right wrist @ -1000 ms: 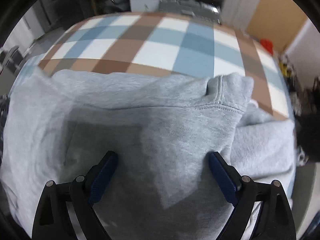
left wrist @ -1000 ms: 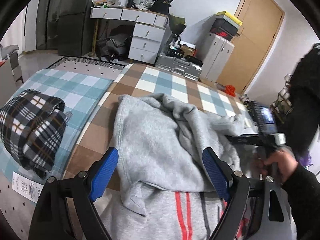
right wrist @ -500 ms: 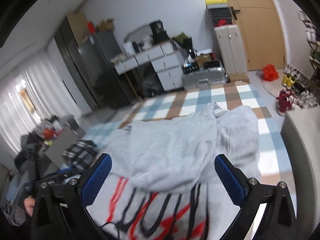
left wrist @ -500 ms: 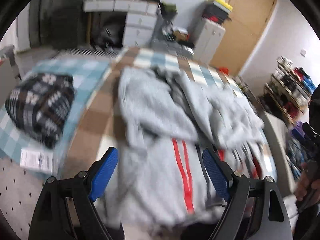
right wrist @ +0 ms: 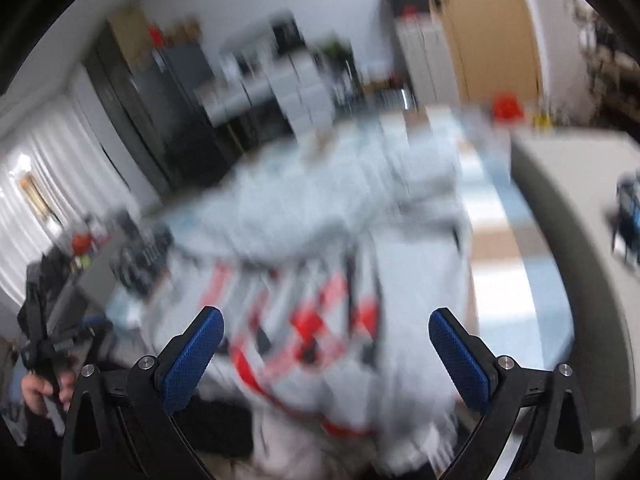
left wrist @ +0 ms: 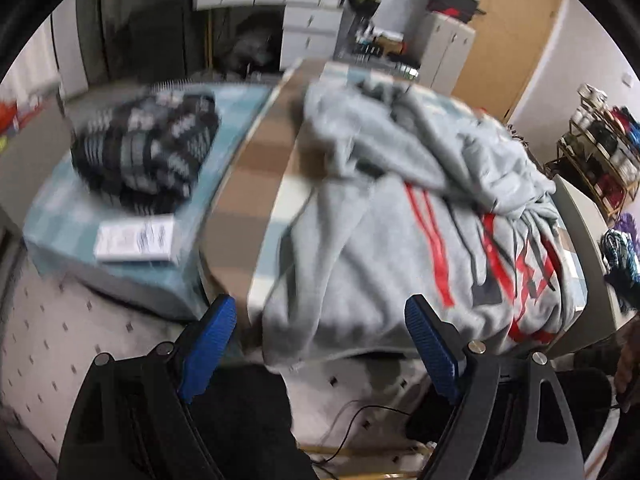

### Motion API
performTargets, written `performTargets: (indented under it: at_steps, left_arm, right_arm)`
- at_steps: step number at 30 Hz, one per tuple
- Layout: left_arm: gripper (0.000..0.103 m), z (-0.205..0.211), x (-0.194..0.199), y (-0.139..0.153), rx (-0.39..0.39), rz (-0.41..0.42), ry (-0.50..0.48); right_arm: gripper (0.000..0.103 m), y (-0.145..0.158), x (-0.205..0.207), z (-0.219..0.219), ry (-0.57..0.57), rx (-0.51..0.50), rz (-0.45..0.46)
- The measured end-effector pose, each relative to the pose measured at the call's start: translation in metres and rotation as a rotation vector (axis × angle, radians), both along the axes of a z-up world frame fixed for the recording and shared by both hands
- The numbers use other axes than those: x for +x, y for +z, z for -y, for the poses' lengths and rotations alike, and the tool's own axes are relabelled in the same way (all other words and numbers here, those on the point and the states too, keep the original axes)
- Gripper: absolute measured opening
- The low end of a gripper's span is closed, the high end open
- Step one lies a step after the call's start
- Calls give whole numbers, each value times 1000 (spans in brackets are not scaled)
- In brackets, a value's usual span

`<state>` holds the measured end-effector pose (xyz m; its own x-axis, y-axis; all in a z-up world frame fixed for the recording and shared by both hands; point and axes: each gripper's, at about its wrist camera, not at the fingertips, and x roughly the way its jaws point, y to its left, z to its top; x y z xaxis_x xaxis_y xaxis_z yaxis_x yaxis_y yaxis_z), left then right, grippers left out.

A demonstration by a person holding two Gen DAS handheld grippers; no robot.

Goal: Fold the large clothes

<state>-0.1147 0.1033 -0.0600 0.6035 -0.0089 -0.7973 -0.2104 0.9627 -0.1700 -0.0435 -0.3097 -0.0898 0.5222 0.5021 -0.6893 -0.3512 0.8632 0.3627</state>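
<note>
Left tool [left wrist: 320, 336] wide open, empty; right tool [right wrist: 326, 346] wide open, empty, above grey sweatshirt [left wrist: 380, 240].

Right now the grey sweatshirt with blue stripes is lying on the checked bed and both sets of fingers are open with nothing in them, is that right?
Not quite: the stripes on the grey sweatshirt are red, not blue, as the left wrist view shows. The rest holds: it lies on the checked bed, and both the left gripper and right gripper have open, empty fingers.
</note>
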Motion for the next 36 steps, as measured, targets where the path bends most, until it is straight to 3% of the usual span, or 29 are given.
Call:
performTargets:
  at_steps: [4,5,8,11,14,16,19,23,26,28,30,34,36]
  left_arm:
    - [83,-1,-2,-8,-31,-12,1]
    - [83,0,-2,-9,-33,-12,-4]
    - [83,5,-6,-9,-48,-12,-12]
    - [83,4,-8,-12,-59,-20,-21]
    - [83,7,-7,-18,-54,-39,-26]
    - [83,7,-6,-21,-50,-49,-19]
    - [83,9,-3,-24,-49,-59,-15]
    - [83,11,5,-25,-62,-65,5]
    - [83,13,8,-22,-63,-56,17]
    - [83,15,9,-21,-63,-52,17]
    - [83,16,10,-20,-65,-51,7]
    - [83,12,10,-18,-52,-45,4]
    - [83,7,10,-18,-57,-40,13]
  right_arm:
    - [103,-37,15,20,87,-67,-222]
    - [103,-45,14,19,97,-109,-239]
    - [103,-74,12,3,186,-282,-267]
    - [96,-87,14,-15,314,-320,-305]
    - [97,-90,20,-33,422,-378,-260]
    - [97,-103,26,-45,479,-439,-294]
    - [101,-114,29,-56,528,-474,-335]
    - [102,-111,34,-50,514,-394,-377]
    - [89,-102,40,-52,465,-266,-433]
    - [61,-99,48,-48,368,-196,-488]
    - [41,-97,54,-41,250,-155,-532]
    - [27,-83,49,-30,168,-64,-503]
    - [25,-79,42,-24,147,-32,-486]
